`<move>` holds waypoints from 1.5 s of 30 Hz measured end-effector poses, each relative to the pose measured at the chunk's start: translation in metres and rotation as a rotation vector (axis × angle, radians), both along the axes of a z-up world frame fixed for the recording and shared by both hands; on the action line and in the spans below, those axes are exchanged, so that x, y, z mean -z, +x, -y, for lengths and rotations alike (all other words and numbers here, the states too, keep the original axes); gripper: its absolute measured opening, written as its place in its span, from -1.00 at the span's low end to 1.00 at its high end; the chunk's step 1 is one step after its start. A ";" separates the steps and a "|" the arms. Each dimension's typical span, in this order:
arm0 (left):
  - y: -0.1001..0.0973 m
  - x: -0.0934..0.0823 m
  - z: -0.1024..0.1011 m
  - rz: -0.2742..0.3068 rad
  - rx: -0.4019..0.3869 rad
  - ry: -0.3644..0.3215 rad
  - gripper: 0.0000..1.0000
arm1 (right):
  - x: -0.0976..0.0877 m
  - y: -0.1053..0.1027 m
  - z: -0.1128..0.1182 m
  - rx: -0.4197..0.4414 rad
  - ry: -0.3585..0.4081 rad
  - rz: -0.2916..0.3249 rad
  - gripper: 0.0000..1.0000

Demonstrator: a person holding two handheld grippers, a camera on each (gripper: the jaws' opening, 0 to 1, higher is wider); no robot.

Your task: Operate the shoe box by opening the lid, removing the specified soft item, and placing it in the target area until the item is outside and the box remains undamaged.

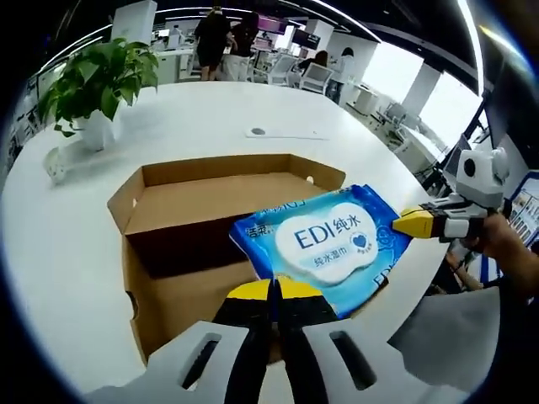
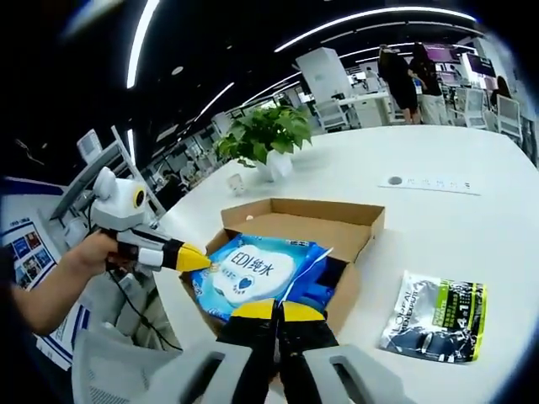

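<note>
Blue wet-wipes pack (image 1: 324,246) held over the open cardboard shoe box (image 1: 194,206) near the white table's (image 1: 76,244) edge. Left gripper (image 1: 274,290) and right gripper (image 2: 275,310) each have jaws closed on opposite pack edges. Black sachet (image 2: 435,316) lies on the table beside the box.

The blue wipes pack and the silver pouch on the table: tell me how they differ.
The blue wipes pack is held over the open cardboard box, gripped by both tongs; the silver pouch lies flat on the white table, untouched. The pack is blue with a white label; the pouch is silver, black and green. Both are soft, flat packets.
</note>
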State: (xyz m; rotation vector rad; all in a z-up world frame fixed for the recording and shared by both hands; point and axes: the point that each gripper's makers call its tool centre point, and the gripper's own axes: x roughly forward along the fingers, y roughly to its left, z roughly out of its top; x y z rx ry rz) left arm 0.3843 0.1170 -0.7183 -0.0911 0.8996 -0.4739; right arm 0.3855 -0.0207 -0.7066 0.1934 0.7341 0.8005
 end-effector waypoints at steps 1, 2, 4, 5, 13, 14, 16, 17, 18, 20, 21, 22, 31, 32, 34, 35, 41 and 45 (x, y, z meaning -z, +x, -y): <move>0.000 -0.001 0.002 0.001 0.002 -0.001 -1.00 | 0.000 0.000 0.002 0.001 -0.002 0.001 -1.00; 0.001 -0.002 0.003 0.002 0.004 -0.003 -1.00 | -0.001 0.000 0.005 0.004 -0.004 0.002 -1.00; 0.002 -0.004 0.008 0.005 0.006 -0.010 -1.00 | -0.002 0.001 0.010 0.015 -0.005 0.001 -1.00; 0.003 -0.005 0.012 0.007 0.011 -0.014 -1.00 | -0.002 0.001 0.013 0.020 -0.003 0.000 -1.00; 0.007 -0.009 0.035 0.014 0.040 -0.027 -1.00 | -0.005 0.002 0.036 0.067 0.009 -0.007 -1.00; 0.007 -0.009 0.038 0.015 0.043 -0.029 -1.00 | -0.005 0.002 0.041 0.076 0.012 -0.009 -1.00; 0.008 -0.009 0.046 0.017 0.051 -0.033 -1.00 | -0.004 0.002 0.048 0.090 0.010 -0.010 -1.00; 0.008 -0.009 0.048 0.017 0.053 -0.034 -1.00 | -0.004 0.002 0.050 0.094 0.010 -0.011 -1.00; 0.009 -0.008 0.052 0.017 0.058 -0.035 -1.00 | -0.004 0.003 0.054 0.101 0.009 -0.012 -1.00; 0.010 -0.009 0.057 0.018 0.064 -0.037 -1.00 | -0.004 0.003 0.060 0.113 0.009 -0.013 -1.00; 0.011 -0.009 0.061 0.018 0.068 -0.037 -1.00 | -0.004 0.003 0.062 0.116 0.009 -0.011 -1.00; 0.011 -0.009 0.063 0.019 0.070 -0.037 -1.00 | -0.004 0.004 0.065 0.121 0.009 -0.012 -1.00; 0.017 -0.008 0.091 0.018 0.090 -0.059 -1.00 | -0.003 0.007 0.092 0.167 0.007 -0.015 -1.00; 0.018 -0.008 0.095 0.019 0.093 -0.062 -1.00 | -0.003 0.007 0.095 0.173 0.010 -0.016 -1.00; 0.020 -0.008 0.102 0.020 0.097 -0.070 -1.00 | -0.003 0.008 0.102 0.187 0.014 -0.019 -1.00; 0.021 -0.008 0.105 0.020 0.097 -0.075 -1.00 | -0.002 0.009 0.106 0.195 0.013 -0.018 -1.00; 0.026 -0.007 0.124 0.028 0.113 -0.083 -1.00 | 0.002 0.010 0.125 0.225 0.013 -0.021 -1.00; 0.029 -0.004 0.136 0.030 0.128 -0.082 -1.00 | 0.003 0.011 0.137 0.240 0.010 -0.020 -1.00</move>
